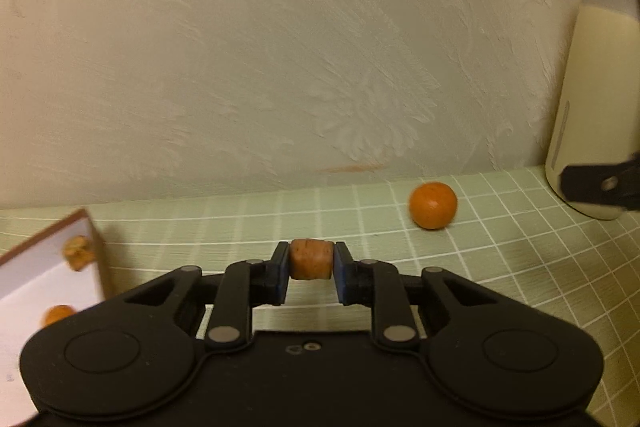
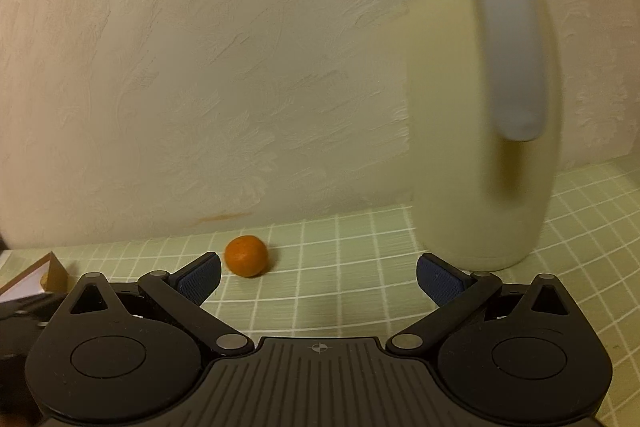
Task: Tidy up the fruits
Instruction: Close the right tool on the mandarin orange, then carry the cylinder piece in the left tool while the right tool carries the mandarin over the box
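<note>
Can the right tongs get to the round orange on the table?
Probably yes. The right tongs are open and empty, and the orange sits on the green checked tablecloth just ahead, a little to their left. Nothing lies between them; the cream jug stands off to the right.

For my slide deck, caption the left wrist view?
Left gripper clamps a small orange fruit piece beside the white box, one orange left on the table.

Left black two-finger gripper [image 1: 311, 261]: blue-padded jaws clamped on a small stubby orange fruit piece [image 1: 311, 259], held level, above the surface. Right black two-finger gripper [image 2: 318, 281]: jaws spread wide, nothing between them, low and level.
</note>
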A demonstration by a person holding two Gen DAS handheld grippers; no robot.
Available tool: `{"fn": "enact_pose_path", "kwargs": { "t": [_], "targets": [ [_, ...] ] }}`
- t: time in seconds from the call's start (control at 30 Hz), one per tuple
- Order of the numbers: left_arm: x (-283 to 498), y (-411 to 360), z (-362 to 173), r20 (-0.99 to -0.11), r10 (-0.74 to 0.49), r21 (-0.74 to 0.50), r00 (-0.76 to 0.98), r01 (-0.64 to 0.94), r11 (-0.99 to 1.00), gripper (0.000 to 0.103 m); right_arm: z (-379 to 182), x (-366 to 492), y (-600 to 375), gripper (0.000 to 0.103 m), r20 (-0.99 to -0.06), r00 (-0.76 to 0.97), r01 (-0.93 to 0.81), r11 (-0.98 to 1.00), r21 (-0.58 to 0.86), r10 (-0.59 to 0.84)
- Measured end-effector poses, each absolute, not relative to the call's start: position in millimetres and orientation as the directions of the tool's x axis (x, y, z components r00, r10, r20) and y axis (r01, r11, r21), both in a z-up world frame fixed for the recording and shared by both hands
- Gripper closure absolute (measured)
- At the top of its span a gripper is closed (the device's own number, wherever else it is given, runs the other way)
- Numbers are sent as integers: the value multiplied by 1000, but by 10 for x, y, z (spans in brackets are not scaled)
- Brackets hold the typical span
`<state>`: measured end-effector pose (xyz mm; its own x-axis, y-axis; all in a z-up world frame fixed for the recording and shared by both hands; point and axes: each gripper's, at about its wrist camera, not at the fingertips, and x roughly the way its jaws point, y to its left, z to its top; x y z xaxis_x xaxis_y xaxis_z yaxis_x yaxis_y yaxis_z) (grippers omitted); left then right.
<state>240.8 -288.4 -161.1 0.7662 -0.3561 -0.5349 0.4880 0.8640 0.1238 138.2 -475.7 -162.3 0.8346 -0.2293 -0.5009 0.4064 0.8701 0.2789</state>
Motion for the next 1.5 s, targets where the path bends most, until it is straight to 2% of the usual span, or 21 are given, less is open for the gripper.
{"fn": "enact_pose_path", "kwargs": {
  "t": [0.23,0.5,0.8,0.83,0.87,0.93,1.1,1.13,1.17,1.5],
  "targets": [
    [2400,-2447,-1440,-516,-294,138,805,417,899,90,-1718,1744,-4588,0,-543,817,372,898,236,-195],
    [2456,-2031,-1377,-501,-231,148,834,346,927,90,-1846,2186,-4548,0,-563,818,335,894,298,-119],
    [2474,-1748,-1315,-501,-186,143,845,293,946,90,-2005,2588,-4522,1,-591,795,334,913,235,-139],
    [2475,-1736,-1314,-504,-184,141,844,290,946,90,-2011,2606,-4520,4,-590,795,334,913,233,-140],
    [2476,-1727,-1315,-506,-183,138,843,289,947,90,-2023,2630,-4519,21,-594,791,335,915,226,-143],
    [2466,-1721,-1307,-508,-184,134,842,288,948,90,-2057,2688,-4525,43,-617,773,340,917,210,-146],
    [2433,-1714,-1299,-500,-186,135,846,288,948,90,-2148,2746,-4544,43,-646,749,355,912,205,-146],
    [2428,-1710,-1301,-501,-185,136,846,288,948,90,-2157,2748,-4538,49,-645,750,356,912,205,-147],
    [2425,-1703,-1305,-502,-184,135,845,287,948,90,-2160,2751,-4537,61,-644,752,351,913,208,-142],
    [2423,-1556,-1291,-505,-154,129,849,251,959,90,-2081,2725,-4343,61,-613,779,309,932,191,-133]
  ]
}}
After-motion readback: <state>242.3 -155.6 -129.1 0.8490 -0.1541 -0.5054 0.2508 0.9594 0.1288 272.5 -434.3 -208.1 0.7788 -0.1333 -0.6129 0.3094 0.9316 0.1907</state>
